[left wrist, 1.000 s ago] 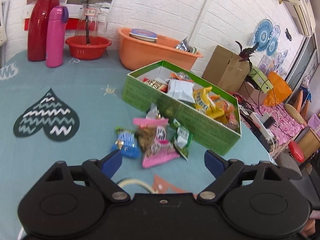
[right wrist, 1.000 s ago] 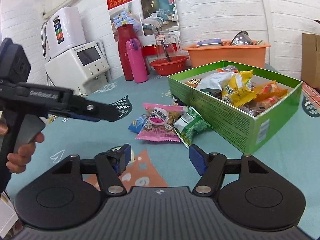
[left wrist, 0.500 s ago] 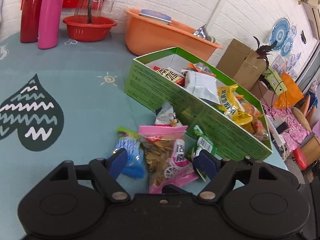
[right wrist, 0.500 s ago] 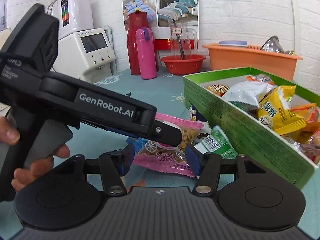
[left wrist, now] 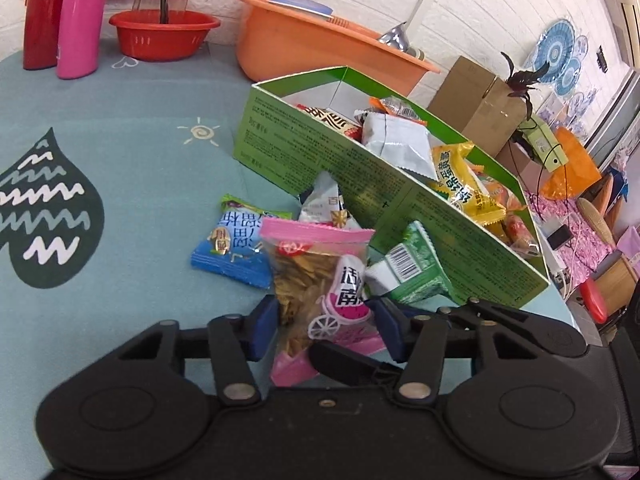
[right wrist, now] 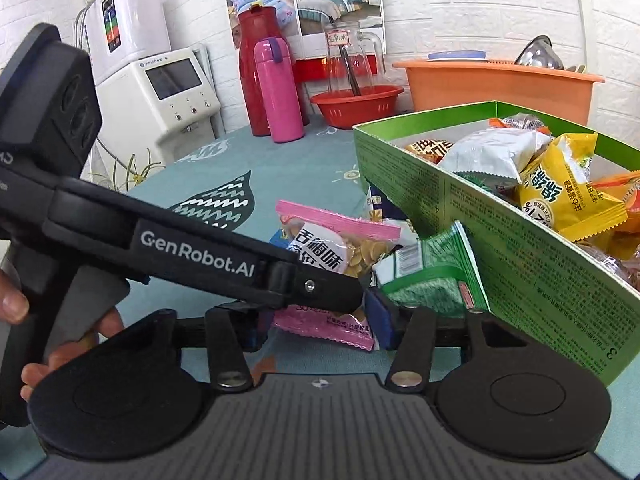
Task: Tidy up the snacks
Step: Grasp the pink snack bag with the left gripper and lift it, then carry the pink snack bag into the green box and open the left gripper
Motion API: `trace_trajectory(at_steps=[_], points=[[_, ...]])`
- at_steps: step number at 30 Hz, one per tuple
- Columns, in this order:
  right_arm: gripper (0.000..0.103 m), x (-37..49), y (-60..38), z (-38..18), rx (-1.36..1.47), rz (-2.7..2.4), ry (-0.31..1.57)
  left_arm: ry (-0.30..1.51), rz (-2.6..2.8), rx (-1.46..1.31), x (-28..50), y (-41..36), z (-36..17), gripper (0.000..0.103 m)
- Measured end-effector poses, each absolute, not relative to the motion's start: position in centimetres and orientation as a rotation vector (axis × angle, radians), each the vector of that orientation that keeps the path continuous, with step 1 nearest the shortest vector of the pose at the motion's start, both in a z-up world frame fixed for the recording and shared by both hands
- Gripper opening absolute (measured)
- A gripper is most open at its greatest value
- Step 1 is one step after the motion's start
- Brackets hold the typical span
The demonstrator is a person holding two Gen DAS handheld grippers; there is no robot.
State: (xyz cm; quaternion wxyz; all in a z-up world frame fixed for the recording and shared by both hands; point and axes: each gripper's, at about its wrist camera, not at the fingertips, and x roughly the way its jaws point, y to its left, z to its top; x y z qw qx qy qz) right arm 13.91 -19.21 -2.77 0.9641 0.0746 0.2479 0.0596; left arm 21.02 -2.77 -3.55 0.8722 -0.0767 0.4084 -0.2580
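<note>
A pink-edged snack bag (left wrist: 320, 280) lies on the teal tablecloth beside a green box (left wrist: 440, 216) full of snack packets. My left gripper (left wrist: 326, 330) is open, its blue pads on either side of the bag's lower half. A blue packet (left wrist: 232, 244) lies left of it, a green packet (left wrist: 412, 268) right, a white one (left wrist: 324, 208) behind. My right gripper (right wrist: 316, 328) is open around the same pink bag (right wrist: 332, 240) from the near side, with the left gripper's finger (right wrist: 320, 288) crossing in front. The green packet (right wrist: 428, 272) leans on the box (right wrist: 520, 248).
At the back stand a red flask (left wrist: 40, 20), a pink bottle (left wrist: 80, 20), a red bowl (left wrist: 164, 40) with a glass jug, and an orange basin (left wrist: 320, 56). A white appliance (right wrist: 156, 92) stands left. Cardboard boxes (left wrist: 476, 104) lie beyond the table's right edge.
Both grippers have moved forward onto the pink bag. The left gripper's jaws have narrowed around it; the right gripper has come in close behind the left one.
</note>
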Motion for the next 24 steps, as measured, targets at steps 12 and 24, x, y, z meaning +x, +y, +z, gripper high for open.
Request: trace_trajectory(at_steps=[12, 24], points=[[0.045, 9.2, -19.4, 1.2, 0.132, 0.088, 0.361, 0.700, -0.608, -0.094, 17.7, -4.6, 2.8, 0.081], [0.044, 7.7, -24.9, 4.4, 0.131, -0.068, 0.231, 0.631, -0.737, -0.025, 20.5, -12.7, 6.7, 0.081]])
